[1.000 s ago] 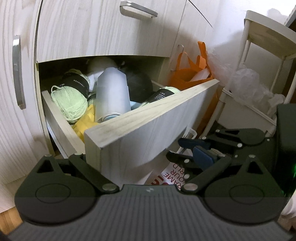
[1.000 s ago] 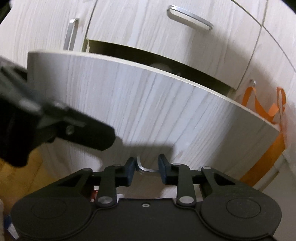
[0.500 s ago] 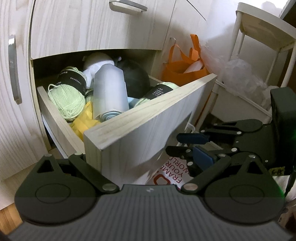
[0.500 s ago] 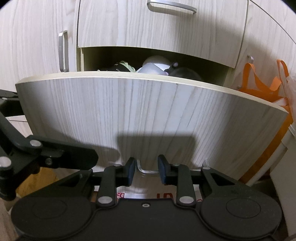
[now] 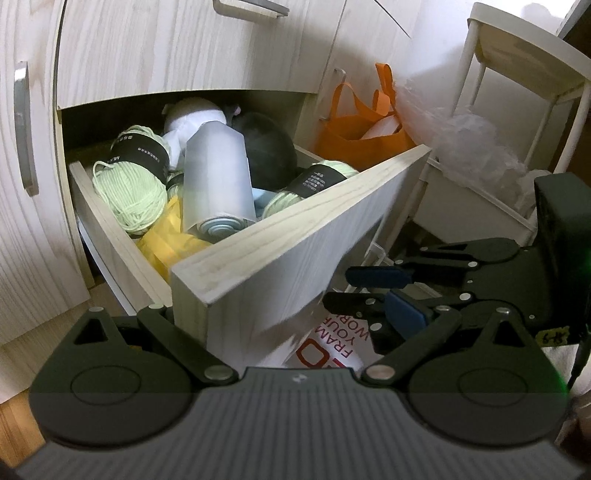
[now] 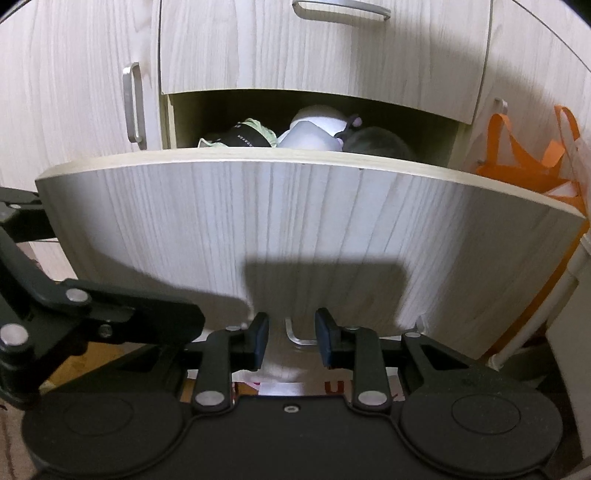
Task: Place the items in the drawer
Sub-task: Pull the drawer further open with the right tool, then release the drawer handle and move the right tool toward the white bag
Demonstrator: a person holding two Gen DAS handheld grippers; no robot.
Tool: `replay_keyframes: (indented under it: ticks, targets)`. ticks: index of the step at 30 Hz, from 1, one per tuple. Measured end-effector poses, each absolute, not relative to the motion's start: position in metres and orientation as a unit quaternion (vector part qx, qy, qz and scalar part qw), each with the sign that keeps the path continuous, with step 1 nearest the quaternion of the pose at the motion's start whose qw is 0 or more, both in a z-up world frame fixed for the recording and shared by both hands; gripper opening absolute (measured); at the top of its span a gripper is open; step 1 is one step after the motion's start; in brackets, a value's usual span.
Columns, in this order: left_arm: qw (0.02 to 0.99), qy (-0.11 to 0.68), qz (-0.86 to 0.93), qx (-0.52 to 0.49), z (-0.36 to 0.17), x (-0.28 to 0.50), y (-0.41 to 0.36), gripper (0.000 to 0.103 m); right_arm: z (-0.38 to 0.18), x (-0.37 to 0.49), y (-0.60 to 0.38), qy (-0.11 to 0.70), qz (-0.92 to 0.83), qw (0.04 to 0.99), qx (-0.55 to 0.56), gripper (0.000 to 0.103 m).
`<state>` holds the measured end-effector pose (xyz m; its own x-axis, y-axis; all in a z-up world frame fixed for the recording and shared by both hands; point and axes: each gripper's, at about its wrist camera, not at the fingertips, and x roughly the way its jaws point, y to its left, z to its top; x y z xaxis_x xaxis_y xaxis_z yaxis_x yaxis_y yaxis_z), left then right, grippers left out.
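The pale wood drawer stands pulled out, its front also filling the right wrist view. Inside lie green yarn balls, a frosted white cylinder, a black ball, a white soft item and something yellow. My right gripper is open, its fingers either side of the drawer's metal handle without clamping it; it also shows in the left wrist view. My left gripper straddles the drawer front's left corner; its fingertips are hidden, jaws spread wide.
An orange bag hangs right of the drawer. A white shelf rack with plastic bags stands at far right. A printed red-lettered sheet lies on the floor. Closed drawers with metal handles sit above; a cabinet door is left.
The drawer has slid further out, showing more of its contents. The right gripper has drawn back with the handle between its fingers. The left gripper stays at the drawer's corner.
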<state>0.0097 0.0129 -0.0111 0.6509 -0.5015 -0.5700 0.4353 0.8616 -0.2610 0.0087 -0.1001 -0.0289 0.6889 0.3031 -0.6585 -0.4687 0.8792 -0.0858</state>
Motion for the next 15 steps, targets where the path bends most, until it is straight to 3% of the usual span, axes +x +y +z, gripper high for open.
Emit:
replay_keyframes:
  ticks: [15]
  targets:
    - [0.904,0.331,-0.268,-0.034,-0.011,0.015,0.025,0.1,-0.017,-0.013,-0.127,0.347,0.234,0.902,-0.108,0.033]
